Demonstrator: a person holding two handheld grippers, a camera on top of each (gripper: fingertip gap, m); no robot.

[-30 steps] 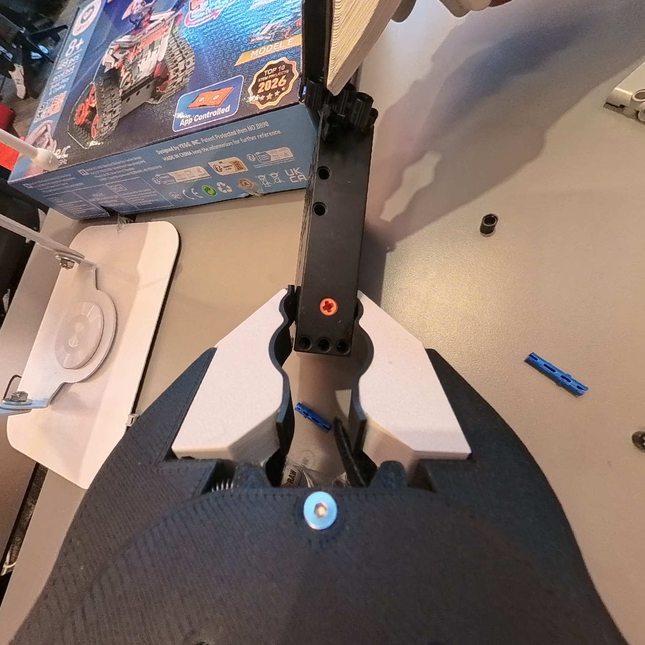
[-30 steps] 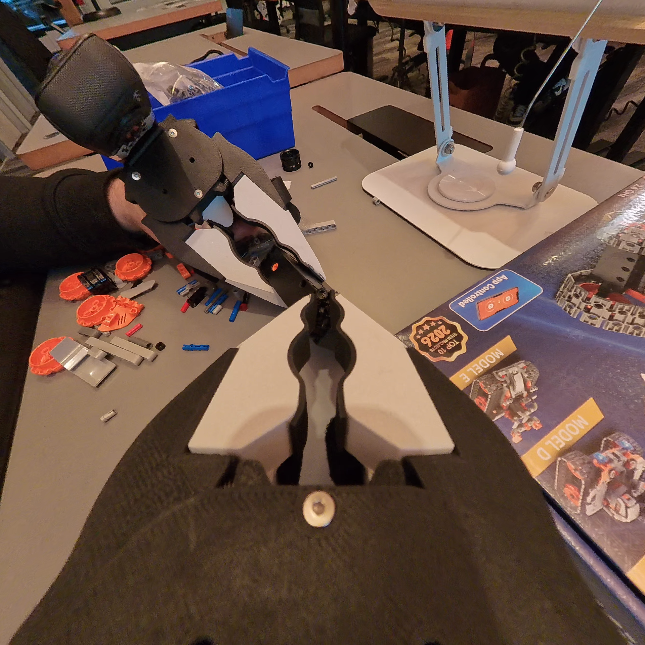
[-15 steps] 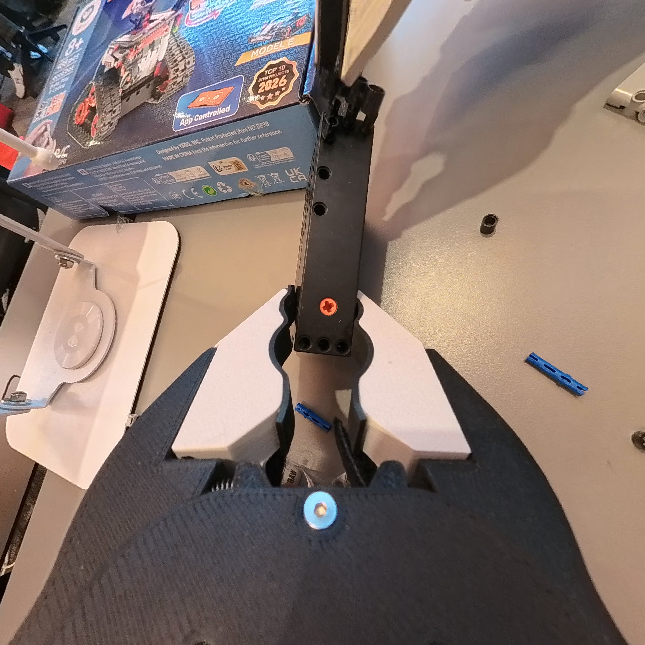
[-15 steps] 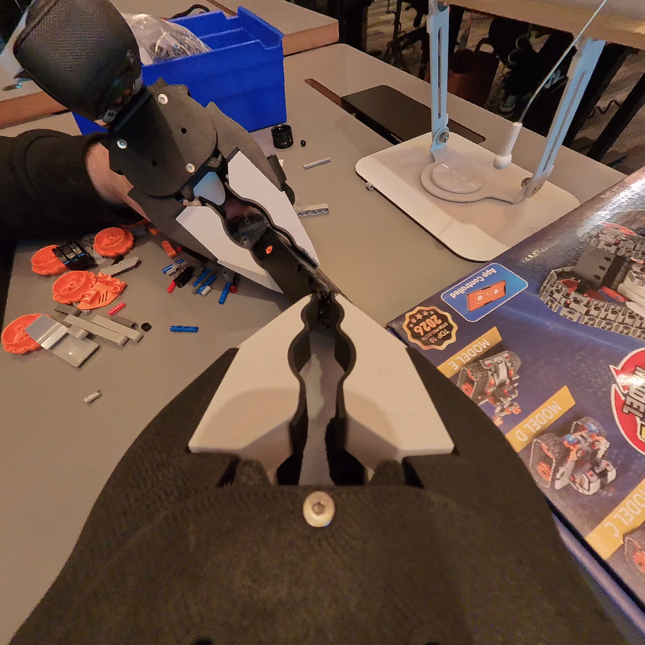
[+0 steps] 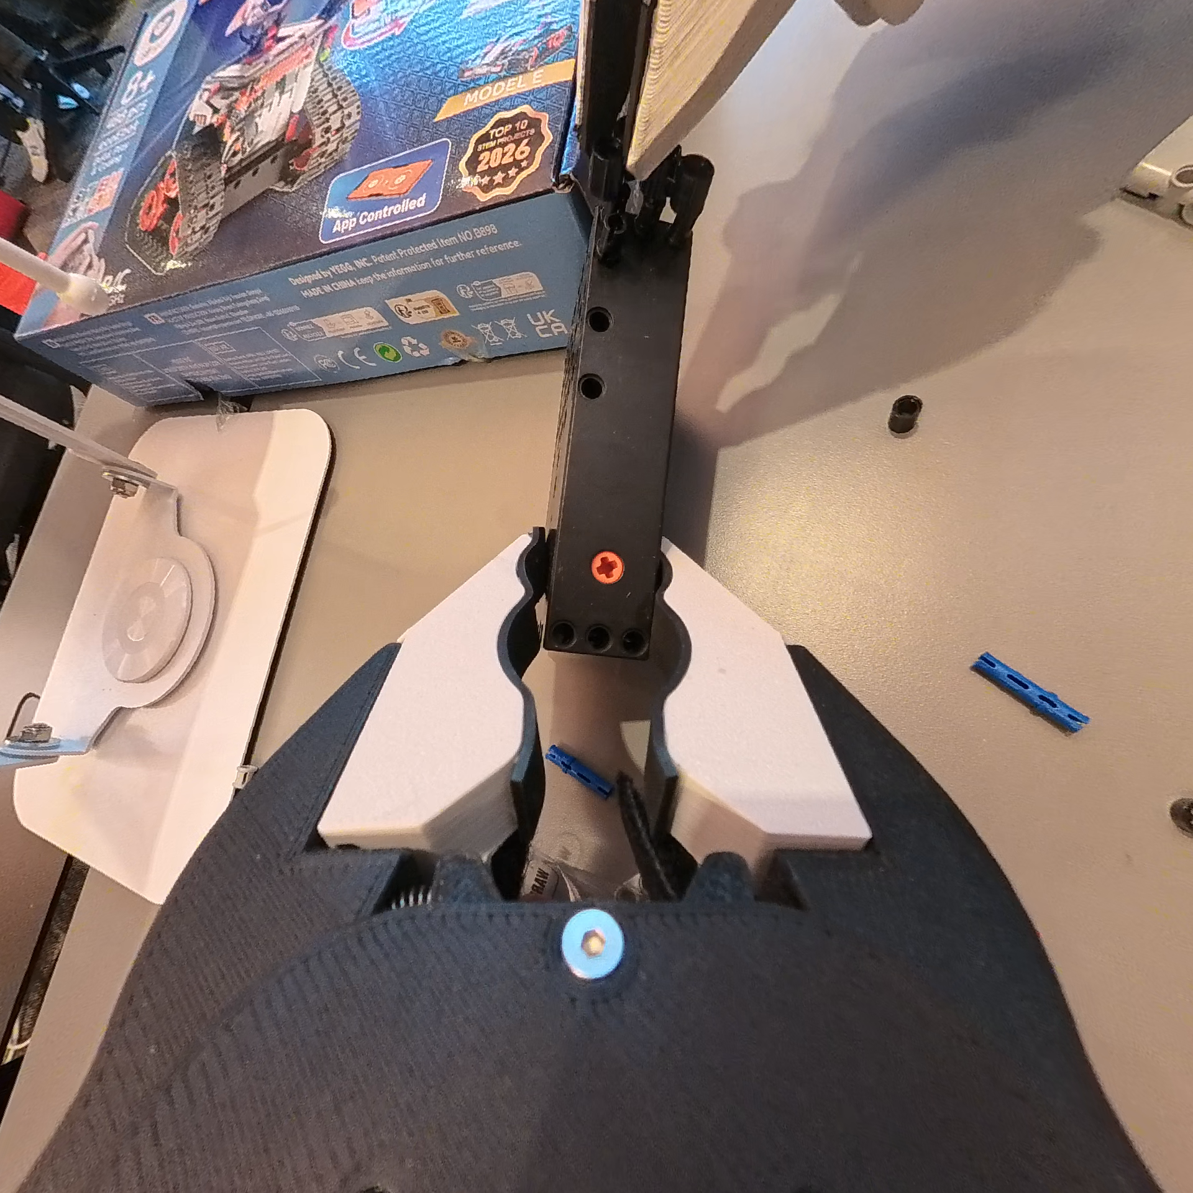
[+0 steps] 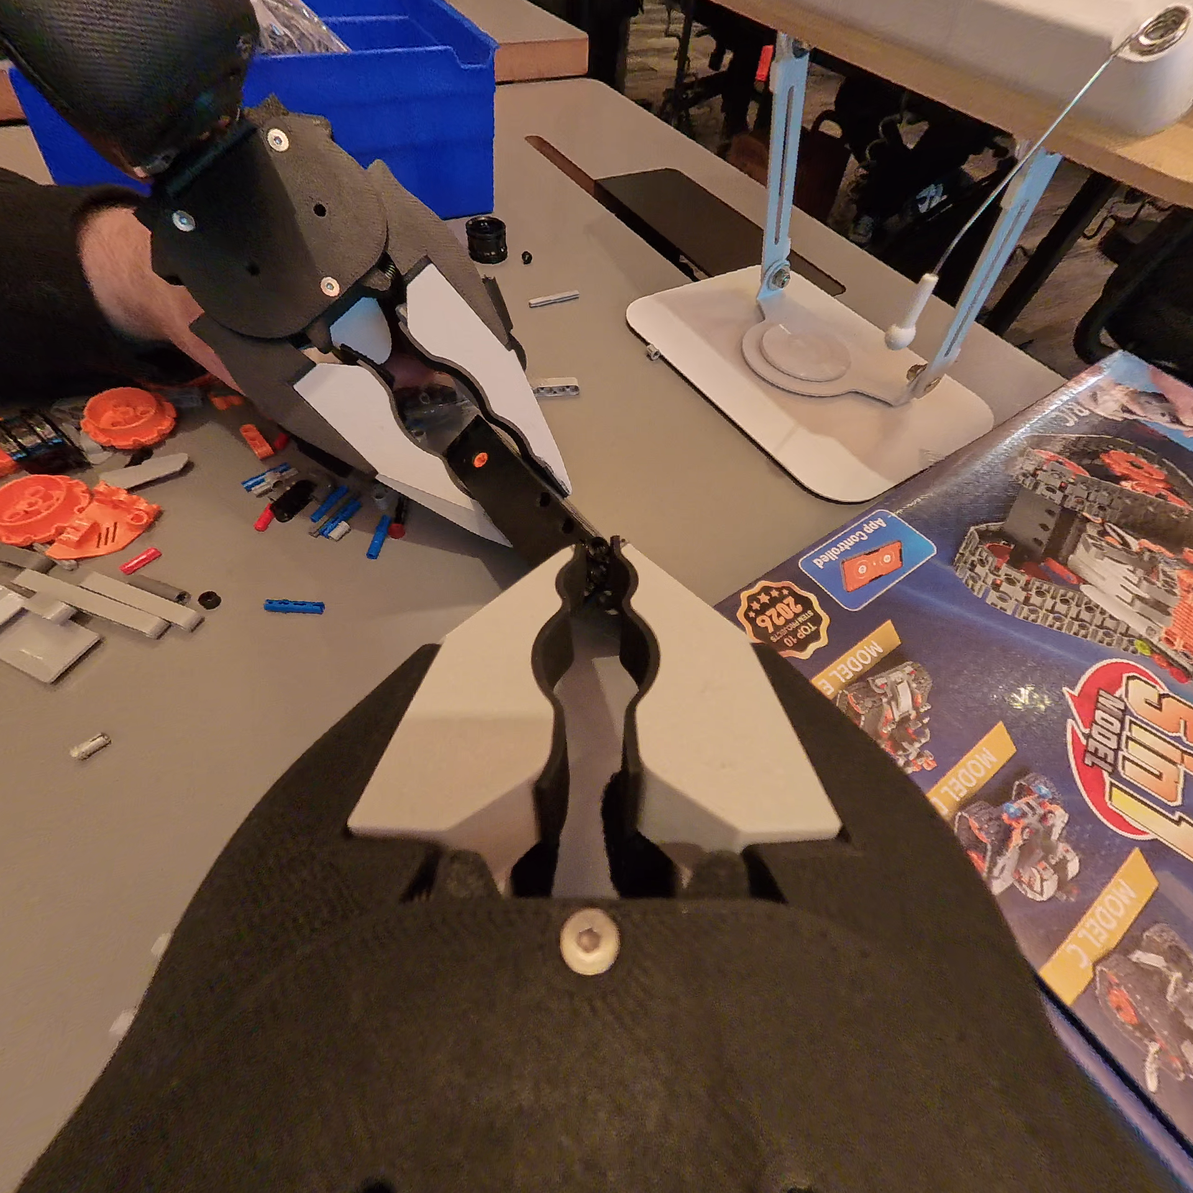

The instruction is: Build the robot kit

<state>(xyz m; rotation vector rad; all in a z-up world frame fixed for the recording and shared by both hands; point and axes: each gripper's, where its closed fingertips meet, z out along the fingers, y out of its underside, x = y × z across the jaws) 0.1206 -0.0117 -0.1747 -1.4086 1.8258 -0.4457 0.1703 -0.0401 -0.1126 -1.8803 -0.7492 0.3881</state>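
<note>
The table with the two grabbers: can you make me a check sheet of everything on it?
Surface: grey table, worn, dry.
Job's things: black block with orange pin; black connector at its far end.
Clutter: orange wheels, blue pins, grey beams, kit box, blue bin.
Grippers: left gripper shut on the block; right gripper pinching the connector.
Cables: thin wire on white stand.
Surroundings: other tables, chairs.

Glossy black plastic beam (image 5: 613, 452), matt grey table (image 5: 904, 581), glossy printed cardboard box (image 5: 336, 193).
</note>
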